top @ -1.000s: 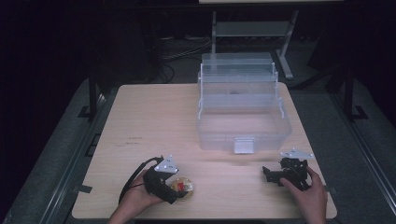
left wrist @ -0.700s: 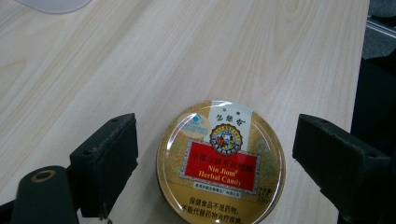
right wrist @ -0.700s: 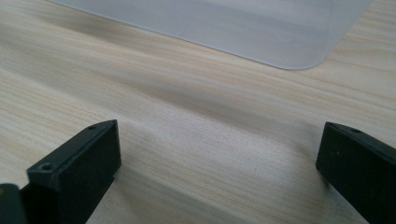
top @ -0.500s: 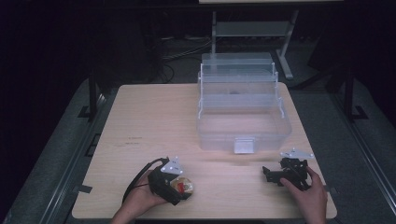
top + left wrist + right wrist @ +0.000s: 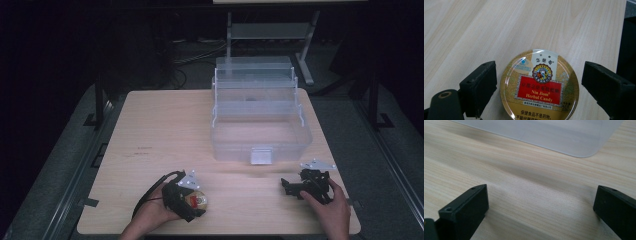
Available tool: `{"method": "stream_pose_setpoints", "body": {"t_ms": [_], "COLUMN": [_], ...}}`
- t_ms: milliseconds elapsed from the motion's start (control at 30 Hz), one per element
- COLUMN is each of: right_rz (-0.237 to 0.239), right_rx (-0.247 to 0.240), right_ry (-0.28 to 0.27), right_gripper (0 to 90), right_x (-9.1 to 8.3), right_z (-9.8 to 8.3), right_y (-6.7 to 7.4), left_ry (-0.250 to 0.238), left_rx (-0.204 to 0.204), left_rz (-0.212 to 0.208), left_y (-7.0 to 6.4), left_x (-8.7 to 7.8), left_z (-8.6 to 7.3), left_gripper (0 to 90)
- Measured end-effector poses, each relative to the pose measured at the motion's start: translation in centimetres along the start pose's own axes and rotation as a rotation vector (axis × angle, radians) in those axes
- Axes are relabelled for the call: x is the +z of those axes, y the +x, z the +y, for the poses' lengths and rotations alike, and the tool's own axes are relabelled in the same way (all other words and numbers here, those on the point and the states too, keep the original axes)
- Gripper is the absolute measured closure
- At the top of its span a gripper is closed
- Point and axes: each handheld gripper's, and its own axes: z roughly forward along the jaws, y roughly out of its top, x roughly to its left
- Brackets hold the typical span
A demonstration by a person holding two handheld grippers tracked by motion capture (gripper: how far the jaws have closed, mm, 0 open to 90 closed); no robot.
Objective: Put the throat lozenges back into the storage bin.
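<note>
We are holding the left claw (image 5: 192, 202) low at the near left edge of the table (image 5: 165, 130), its jaws standing apart. A round gold candy tin (image 5: 539, 86), labelled "Nin Jiom Herbal Candy", is lying flat on the table between those jaws; in the left gripper view a gap is showing on each side, so neither jaw is touching it. We are resting the right claw (image 5: 290, 186) on the table at the near right, its jaws also apart with only bare wood between them. A clear plastic box (image 5: 260, 117) with tiered trays is standing open at the far centre, well apart from the tin.
</note>
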Motion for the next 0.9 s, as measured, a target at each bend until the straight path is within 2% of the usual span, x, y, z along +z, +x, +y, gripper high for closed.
{"method": "stream_pose_setpoints", "body": {"t_ms": [133,200,367,433,500,567,733,900], "right_rz": [0.000,0.000,0.000,0.000,0.000,0.000,0.000,0.000], "right_rx": [0.000,0.000,0.000,0.000,0.000,0.000,0.001,0.000], "right_ry": [0.000,0.000,0.000,0.000,0.000,0.000,0.000,0.000], "right_gripper": [0.0,0.0,0.0,0.0,0.0,0.0,0.0,0.0], "right_x": [0.00,0.00,0.00,0.00,0.00,0.00,0.00,0.00], "right_z": [0.00,0.00,0.00,0.00,0.00,0.00,0.00,0.00], "right_y": [0.00,0.00,0.00,0.00,0.00,0.00,0.00,0.00], "left_ry": [0.024,0.025,0.065,0.062,0.077,0.074,0.090,0.088], "left_rx": [0.013,0.006,0.029,0.020,0.035,0.026,0.044,0.044], "left_rz": [0.001,0.003,0.005,0.007,0.010,0.015,0.023,0.026], "left_y": [-0.01,-0.05,0.06,-0.03,0.04,-0.03,-0.02,-0.01], "left_x": [0.29,0.42,0.61,0.75,0.74,0.85,0.89,0.81], "left_z": [-0.02,-0.08,-0.16,-0.21,-0.21,-0.24,-0.27,-0.31], "left_gripper": [12.3,12.3,12.4,12.6,12.7,12.8,13.4,15.2]}}
